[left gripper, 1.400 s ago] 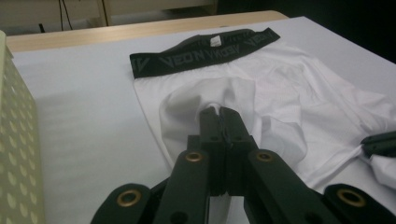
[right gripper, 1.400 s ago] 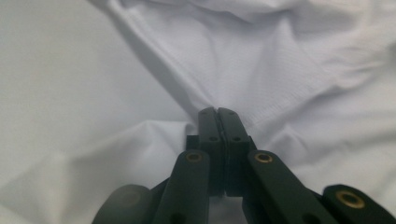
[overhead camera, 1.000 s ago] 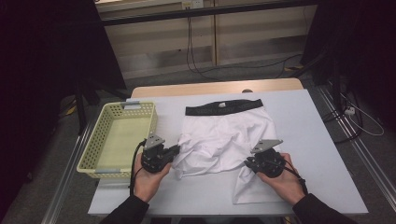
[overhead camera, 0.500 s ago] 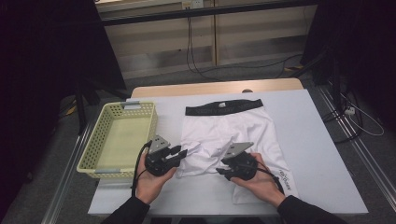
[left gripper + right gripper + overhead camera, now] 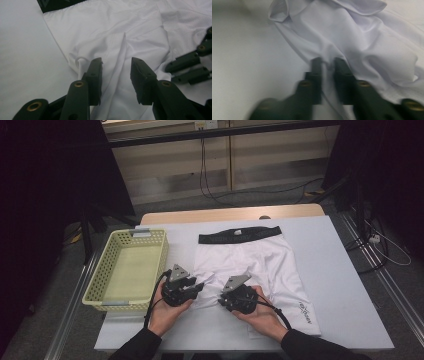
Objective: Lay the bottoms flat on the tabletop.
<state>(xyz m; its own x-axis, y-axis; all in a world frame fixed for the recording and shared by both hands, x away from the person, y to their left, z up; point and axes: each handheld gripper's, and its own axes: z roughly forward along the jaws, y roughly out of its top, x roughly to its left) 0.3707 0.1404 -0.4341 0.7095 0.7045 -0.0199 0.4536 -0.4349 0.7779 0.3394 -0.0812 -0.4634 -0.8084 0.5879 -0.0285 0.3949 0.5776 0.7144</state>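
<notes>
— Moved since a second ago: right gripper (image 5: 226,301), carried leftward along the hem of the white shorts (image 5: 260,270) from the right leg toward the middle, dragging a fold of cloth with it. Left gripper (image 5: 196,287) barely shifted, at the shorts' left leg hem as before.

— And the fingers?

— Right fingers (image 5: 317,67) nearly closed, with a ridge of the white cloth pinched between them, seen in the right gripper view. Left fingers (image 5: 96,72) spread apart, astride a raised crease of the shorts (image 5: 125,45), gripping nothing.

— Where do the shorts lie?

— Flat on the worktop (image 5: 340,270), black waistband (image 5: 240,236) at the far end, legs toward the person; long axis running away from the person. Yellow basket (image 5: 107,270) just left of the shorts.

— What does the next move turn on?

— Crease directly ahead of the open left fingers, between them; left gripper nearer to it. Probably just a closing needed.
</notes>
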